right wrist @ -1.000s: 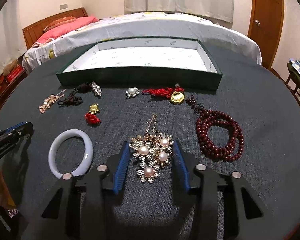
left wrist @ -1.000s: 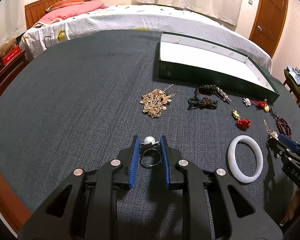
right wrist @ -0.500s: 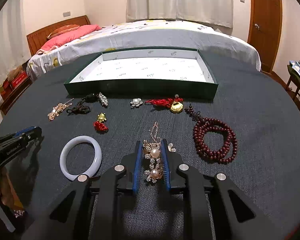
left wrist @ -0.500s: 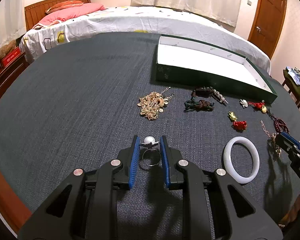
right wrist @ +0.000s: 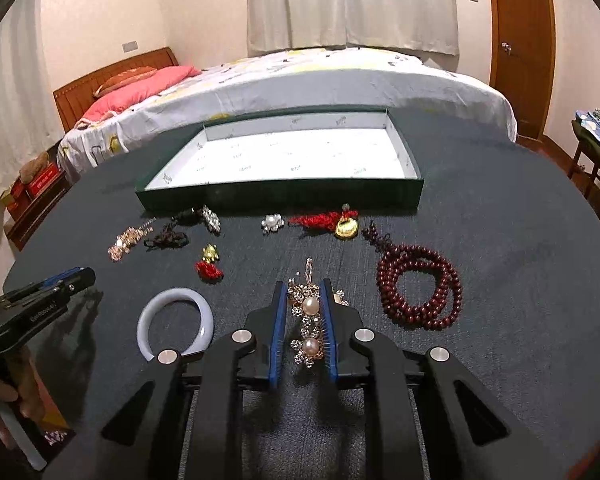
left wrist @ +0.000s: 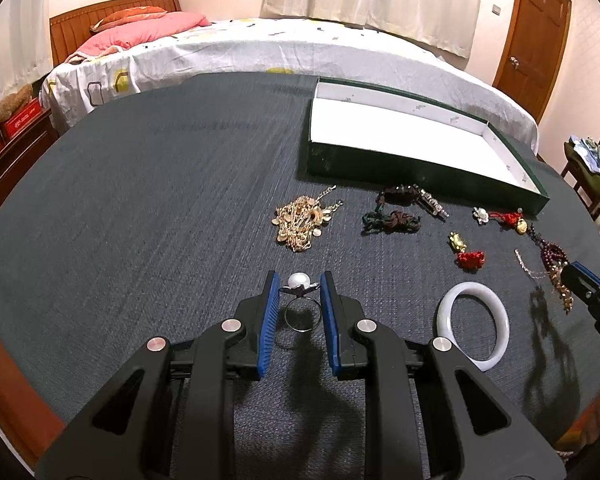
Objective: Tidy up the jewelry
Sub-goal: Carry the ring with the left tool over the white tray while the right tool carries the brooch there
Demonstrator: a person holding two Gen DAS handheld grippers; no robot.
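Behind dark cloth table (left wrist: 140, 208): bed (left wrist: 300, 52), curtains, wood door.

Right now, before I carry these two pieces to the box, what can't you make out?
- Pearl ring, left wrist view: its lower band is hidden behind the left gripper fingers.
- Pearl brooch, right wrist view: the right gripper covers its sides and any chain below.
- White bangle, right wrist view: near edge hidden by the gripper body.
- Box, both views: print inside too small to read.
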